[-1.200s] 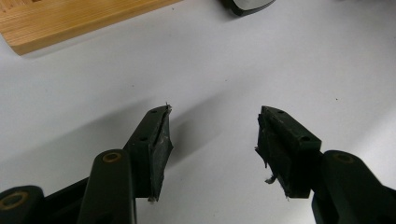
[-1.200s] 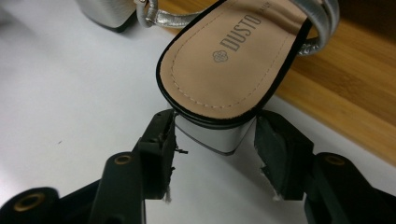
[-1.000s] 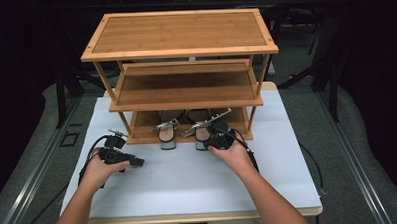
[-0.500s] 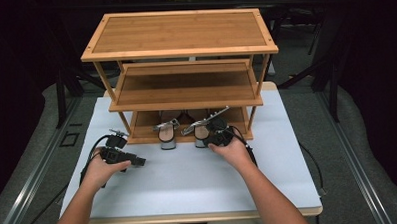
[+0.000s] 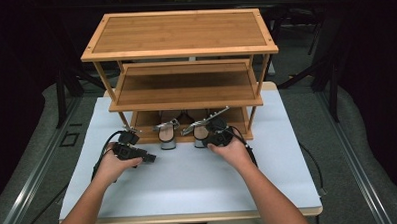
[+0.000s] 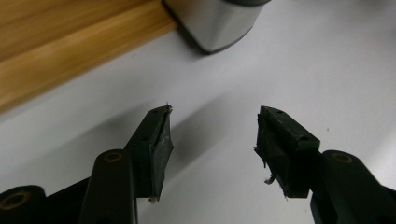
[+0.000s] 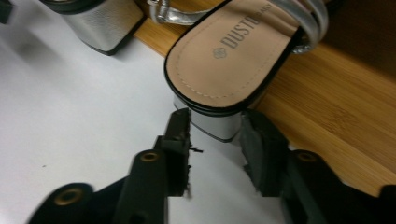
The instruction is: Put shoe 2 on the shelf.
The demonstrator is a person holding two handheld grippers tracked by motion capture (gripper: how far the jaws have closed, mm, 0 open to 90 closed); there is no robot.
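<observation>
Two silver block-heel sandals sit at bamboo rack [image 5: 185, 90] bottom shelf. Right gripper [image 7: 215, 125], jaws part-open, straddles right sandal [image 7: 233, 60] heel, unclamped; likely next: squeeze. Left gripper [image 6: 212, 135] wide open, empty.

The rack [image 5: 183, 87] is warm golden wood with a fine straight grain like bamboo, smooth and faintly satin, and the top board catches a soft sheen. The counter [image 5: 189, 187] is covered in a white, matt, paper-smooth surface. The right sandal [image 7: 229, 56] has a tan, matt leather-look insole with neat stitching, a black edge and glossy silver straps, and its block heel [image 7: 212, 122] is brushed, metallic silver. The left sandal's heel [image 6: 219, 21] looks the same, a dull silver with a fine grain. The left tool [image 6: 212, 140] is matt black plastic with brass-coloured rivets, and its rubbery pads [image 6: 161, 149] are worn and frayed at the edges. The right tool [image 7: 215, 149] looks alike.
</observation>
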